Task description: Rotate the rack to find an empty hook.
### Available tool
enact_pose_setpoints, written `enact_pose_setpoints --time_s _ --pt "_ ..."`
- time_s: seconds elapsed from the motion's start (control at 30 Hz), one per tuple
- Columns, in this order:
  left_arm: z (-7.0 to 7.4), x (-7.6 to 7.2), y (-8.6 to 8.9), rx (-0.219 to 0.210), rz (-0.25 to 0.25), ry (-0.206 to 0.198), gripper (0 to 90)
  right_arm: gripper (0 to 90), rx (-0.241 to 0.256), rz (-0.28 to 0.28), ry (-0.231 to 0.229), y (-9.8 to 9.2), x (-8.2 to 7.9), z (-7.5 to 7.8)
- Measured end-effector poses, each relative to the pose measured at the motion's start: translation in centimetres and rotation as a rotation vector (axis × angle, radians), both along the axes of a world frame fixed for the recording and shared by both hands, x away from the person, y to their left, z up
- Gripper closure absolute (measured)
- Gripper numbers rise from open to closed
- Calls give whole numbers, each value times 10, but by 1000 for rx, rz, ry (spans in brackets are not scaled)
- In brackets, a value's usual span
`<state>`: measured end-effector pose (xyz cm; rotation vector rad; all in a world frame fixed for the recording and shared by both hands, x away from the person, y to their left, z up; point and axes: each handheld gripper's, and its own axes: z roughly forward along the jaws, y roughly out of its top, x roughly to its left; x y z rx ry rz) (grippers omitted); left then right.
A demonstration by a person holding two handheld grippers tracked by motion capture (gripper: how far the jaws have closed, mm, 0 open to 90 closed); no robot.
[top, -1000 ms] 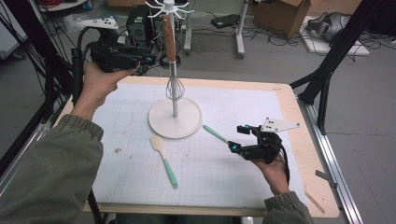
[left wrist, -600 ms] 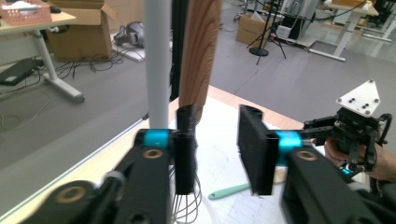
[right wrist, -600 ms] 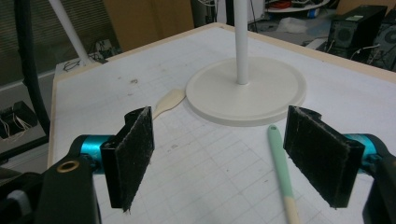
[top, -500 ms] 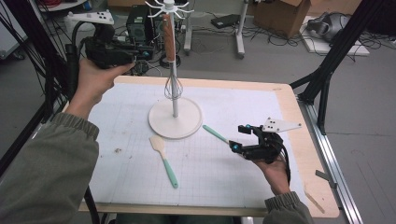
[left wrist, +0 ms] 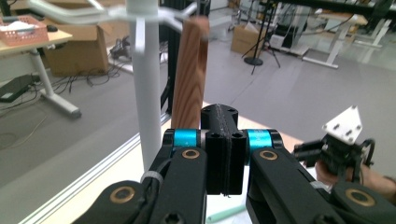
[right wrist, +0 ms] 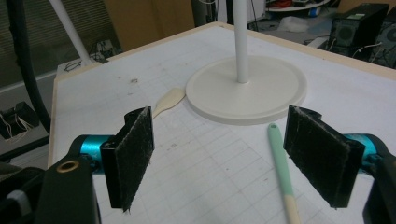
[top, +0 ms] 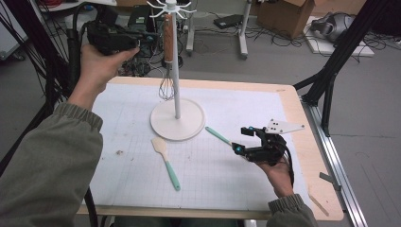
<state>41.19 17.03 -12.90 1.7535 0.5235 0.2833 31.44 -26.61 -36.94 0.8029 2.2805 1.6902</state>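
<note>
On the tabletop (top: 283,109) the white rack (top: 177,125) carries a hanging whisk (top: 168,47), seemingly light with a stiff wooden handle best pinched mid-length, beside the left gripper (left wrist: 223,135) with jaws together, while the right gripper (right wrist: 233,154), jaws apart, hovers over a mint-handled utensil (right wrist: 281,163).

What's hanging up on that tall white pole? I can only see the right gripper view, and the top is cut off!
Observer: A whisk with a wooden handle hangs from a hook at the top of the stand, wires pointing down.
Operator: Where's the other gripper?
Observer: The left gripper is held up high beside the whisk's wooden handle, with its jaws shut and nothing between them.
Operator: I see a little cream tip by the round base. What is it?
Observer: That is the blade of a spatula. It has a mint green handle and lies flat on the table, in front of the base.
</note>
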Motion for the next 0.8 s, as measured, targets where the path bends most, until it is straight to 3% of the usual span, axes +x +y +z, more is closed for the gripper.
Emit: enact_pose_setpoints --time_s 0.1,0.27,0.8 --pt "7 3 -3 15 1 -11 896 235 1 3 -1 0 0 0" --pt "15 8 -4 0 12 -19 896 233 0 4 4 0 -1 -1" --pt "19 23 5 -12 65 -21 897 233 9 3 4 -2 -1 -1"
